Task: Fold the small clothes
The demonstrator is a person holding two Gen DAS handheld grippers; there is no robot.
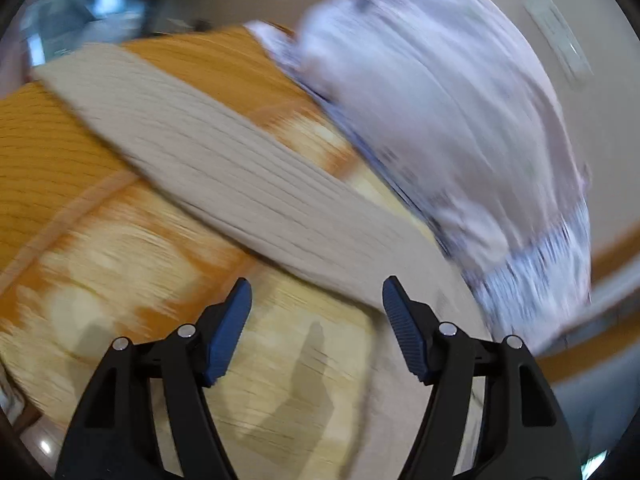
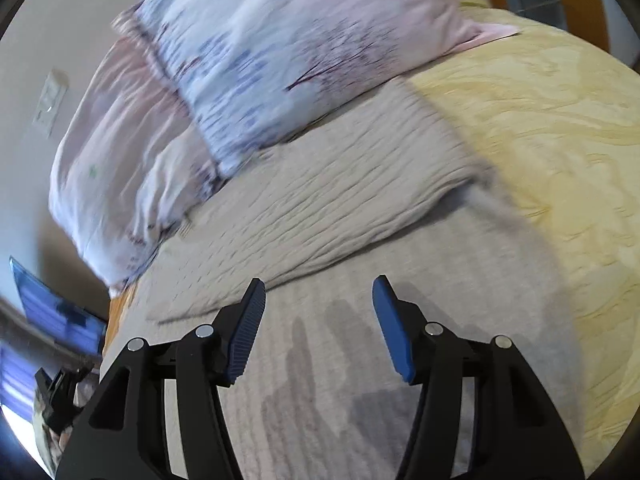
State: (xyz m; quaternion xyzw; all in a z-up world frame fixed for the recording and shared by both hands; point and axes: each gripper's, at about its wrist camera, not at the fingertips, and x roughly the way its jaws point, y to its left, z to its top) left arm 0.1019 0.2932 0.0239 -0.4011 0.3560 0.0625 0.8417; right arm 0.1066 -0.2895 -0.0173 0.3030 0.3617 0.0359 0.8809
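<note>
Both views are smeared by motion blur, so fine detail is lost.

In the left wrist view, the left gripper [image 1: 316, 292] sits at the bottom centre with its 2 blue pads spread wide apart and nothing between them. Under it lies a bed [image 1: 120, 264] covered in a yellow and orange spread. A long beige ribbed cloth [image 1: 224, 168] runs diagonally from the upper left of the frame down to the lower right, its near end just beyond the right finger. A pale pink and blue pillow [image 1: 432, 92] fills the upper right, touching the cloth's far edge.

In the right wrist view, the right gripper [image 2: 318, 290] is also spread wide and holds nothing. The beige cloth [image 2: 344, 204] covers the middle of the frame, with a folded layer lying across the centre and a flatter layer reaching down under the fingers. The yellow spread [image 2: 552, 128] shows on the right. 2 pillows [image 2: 280, 60] lie in the upper left, the nearer one overlapping the cloth's far edge.
</note>
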